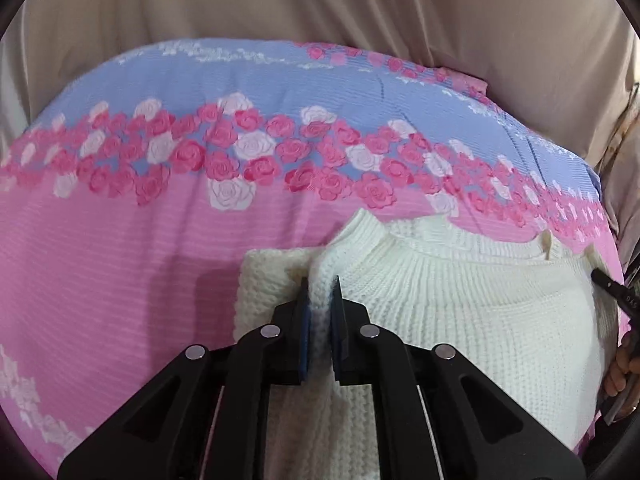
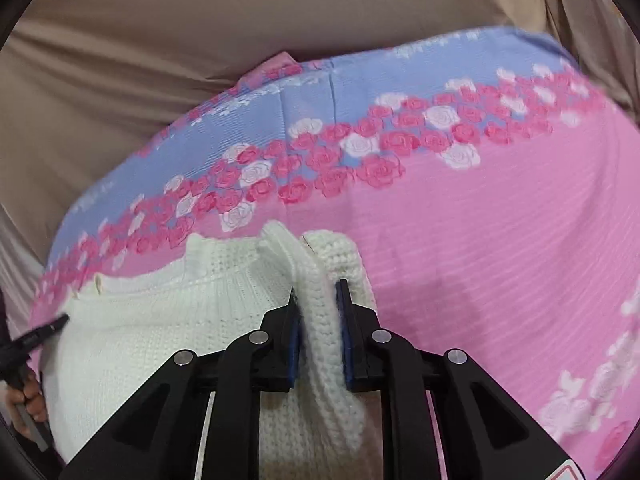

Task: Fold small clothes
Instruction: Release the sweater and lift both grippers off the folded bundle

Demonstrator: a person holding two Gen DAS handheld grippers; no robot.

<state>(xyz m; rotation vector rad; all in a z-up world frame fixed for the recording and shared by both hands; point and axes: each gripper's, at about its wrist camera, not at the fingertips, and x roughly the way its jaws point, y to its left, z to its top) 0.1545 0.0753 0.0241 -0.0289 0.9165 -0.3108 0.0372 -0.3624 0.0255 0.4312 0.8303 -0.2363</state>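
Left wrist view first: I see the pink and blue rose-print bedspread (image 1: 120, 240) filling most of the frame, with beige cloth (image 1: 360, 8) behind it along the top. On it, in the lower right of that picture, lies the white knitted sweater (image 1: 460, 312), collar toward the roses.

My left gripper (image 1: 320, 304) is pinched nearly closed on a ridge of knit at the sweater's shoulder, with a folded sleeve piece just left of it. In the right wrist view my right gripper (image 2: 318, 308) is clamped on a thicker roll of the same sweater (image 2: 160, 320) at its opposite shoulder, jaws a little wider because the bunch is fatter.

To do this fold well, I would lift both shoulders evenly and keep the span between them taut, so the body hangs flat before I lay it over. I judge the right bite is bulkier and may hold several layers, though the fisheye leaves that unclear. At each frame's outer edge I glimpse the other hand's fingers (image 1: 618, 372) on its handle.
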